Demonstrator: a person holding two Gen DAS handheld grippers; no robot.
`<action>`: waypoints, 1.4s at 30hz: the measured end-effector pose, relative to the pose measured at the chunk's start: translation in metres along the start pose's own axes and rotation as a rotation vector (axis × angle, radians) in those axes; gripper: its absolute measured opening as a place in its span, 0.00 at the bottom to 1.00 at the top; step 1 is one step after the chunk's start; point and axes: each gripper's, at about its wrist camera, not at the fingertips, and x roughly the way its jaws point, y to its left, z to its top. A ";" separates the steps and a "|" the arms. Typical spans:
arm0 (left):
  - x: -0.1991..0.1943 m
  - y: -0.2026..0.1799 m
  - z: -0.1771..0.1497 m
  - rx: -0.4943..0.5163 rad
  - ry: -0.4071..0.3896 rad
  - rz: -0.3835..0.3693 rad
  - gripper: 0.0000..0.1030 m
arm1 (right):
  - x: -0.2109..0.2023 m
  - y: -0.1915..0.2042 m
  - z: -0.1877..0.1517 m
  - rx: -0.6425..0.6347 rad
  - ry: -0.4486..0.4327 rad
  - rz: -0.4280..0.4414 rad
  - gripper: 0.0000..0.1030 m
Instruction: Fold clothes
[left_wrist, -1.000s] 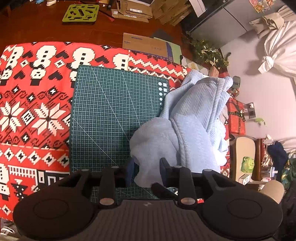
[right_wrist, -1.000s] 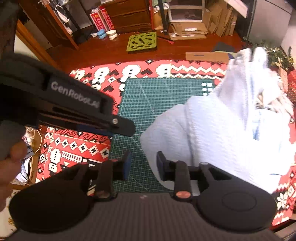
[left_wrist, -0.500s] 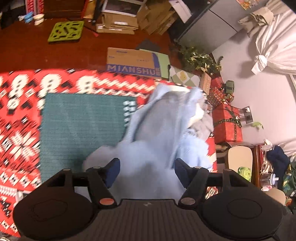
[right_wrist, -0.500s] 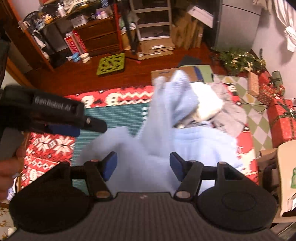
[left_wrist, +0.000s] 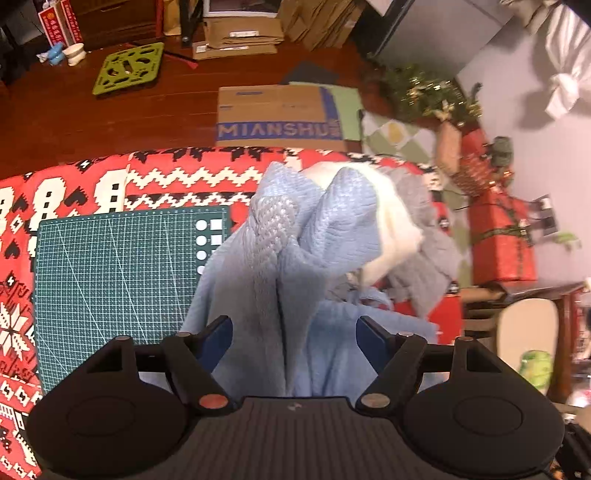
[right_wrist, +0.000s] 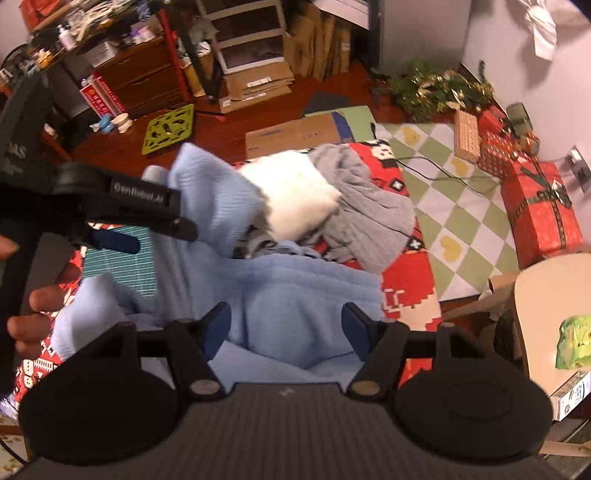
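We hold both grippers, left gripper and right gripper, with jaws spread and grasping nothing, so the blue sweater is released. It slumps in soft, ribbed folds, half on the green gridded mat, half on the red patterned blanket. At its far right, white and grey clothes wait in a heap, probably next for folding.

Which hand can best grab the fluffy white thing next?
Probably the right gripper: its open jaws face the fluffy white garment lying in plain sight, while the left gripper has the light blue knitted garment heaped before it.
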 end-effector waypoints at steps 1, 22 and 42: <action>0.005 -0.001 0.000 0.000 0.006 0.017 0.65 | -0.001 -0.003 0.000 0.005 0.003 -0.001 0.68; 0.005 0.052 -0.005 -0.115 0.031 0.138 0.17 | 0.010 0.018 0.014 -0.025 0.024 -0.002 0.68; -0.102 0.249 -0.066 -0.353 -0.068 0.159 0.17 | -0.015 0.156 -0.024 -0.167 0.014 -0.002 0.68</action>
